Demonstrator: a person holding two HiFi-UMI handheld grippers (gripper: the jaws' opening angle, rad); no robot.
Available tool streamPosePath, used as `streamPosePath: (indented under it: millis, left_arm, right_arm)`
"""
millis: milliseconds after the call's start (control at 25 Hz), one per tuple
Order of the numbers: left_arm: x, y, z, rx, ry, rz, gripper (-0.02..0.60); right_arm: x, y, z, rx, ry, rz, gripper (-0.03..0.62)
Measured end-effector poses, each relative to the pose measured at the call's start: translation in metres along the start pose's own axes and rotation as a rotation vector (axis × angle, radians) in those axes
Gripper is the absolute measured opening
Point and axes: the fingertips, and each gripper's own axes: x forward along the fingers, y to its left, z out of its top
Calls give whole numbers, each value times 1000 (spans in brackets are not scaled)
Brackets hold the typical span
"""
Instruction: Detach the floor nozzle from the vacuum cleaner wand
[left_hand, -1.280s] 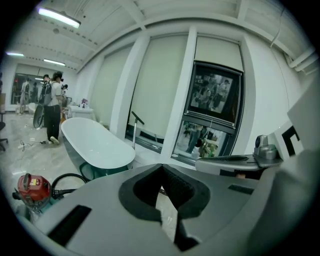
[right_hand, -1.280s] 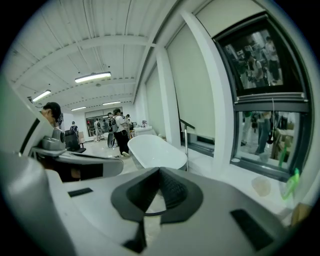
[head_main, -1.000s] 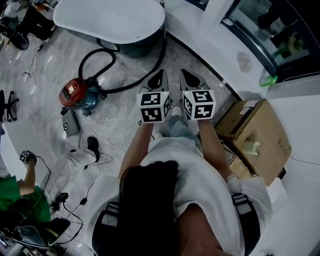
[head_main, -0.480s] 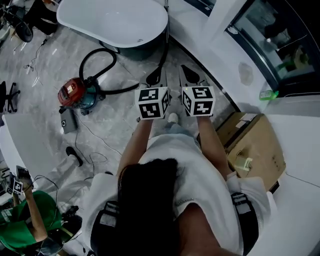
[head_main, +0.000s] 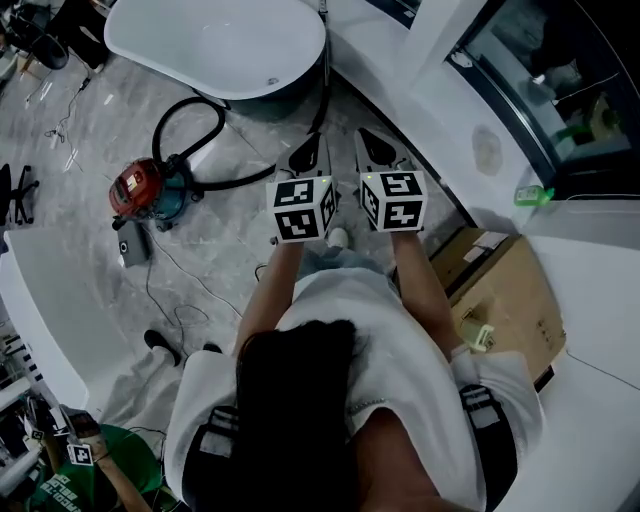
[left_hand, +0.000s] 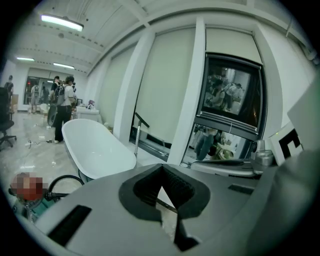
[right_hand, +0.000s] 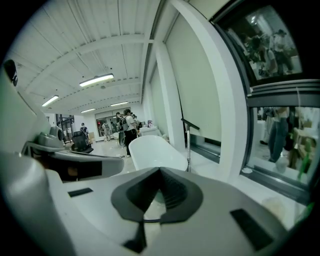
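Left gripper (left_hand: 162, 182): jaws pressed together, nothing between the pads; only floor shows past the tips.
Right gripper (right_hand: 159, 182): clenched the same way and empty.
Pose: in the head view both grippers are held out side by side in front of the person, tips pointing ahead and a little downward, the two close together.
Vacuum (head_main: 140, 188): red canister on the floor, ahead and well off to the left of both grippers.
Hose (head_main: 187, 100): black; it loops beside the canister, then runs across the floor toward the near end of the tub (head_main: 200, 40) and up along the tub's edge, passing just beyond the left gripper's tips.
Nozzle and wand: I cannot make out either in any view; judging by where the hose leads, they probably lie at its far end, near the tub.
Pole (left_hand: 136, 134): a thin upright rod stands at the tub's end; I cannot tell whether it is the wand or a tub fitting.
Key relation: the hose's long run lies ahead and leftward, slanting from the canister toward the tub, so the left gripper is the nearer hand to it; the right gripper sits on the far side, closer to the box (head_main: 515, 290).
Stage, as judged: approach only; nothing is grasped and the nozzle is not yet detached.
Next move, as judged: close in on the hose's far end, find the wand, and open both sets of jaws before taking hold.
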Motion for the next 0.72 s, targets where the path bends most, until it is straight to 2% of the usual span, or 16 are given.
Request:
streamPosePath:
  millis: [360,720]
  left_arm:
    - [7,6,4,-1,0,27,-5]
    - [17,10,8,18,4,37,-5]
  right_arm:
    - [3,-5,-9,11,27,8,15]
    - [14,-16,-2,16,20,-1,15]
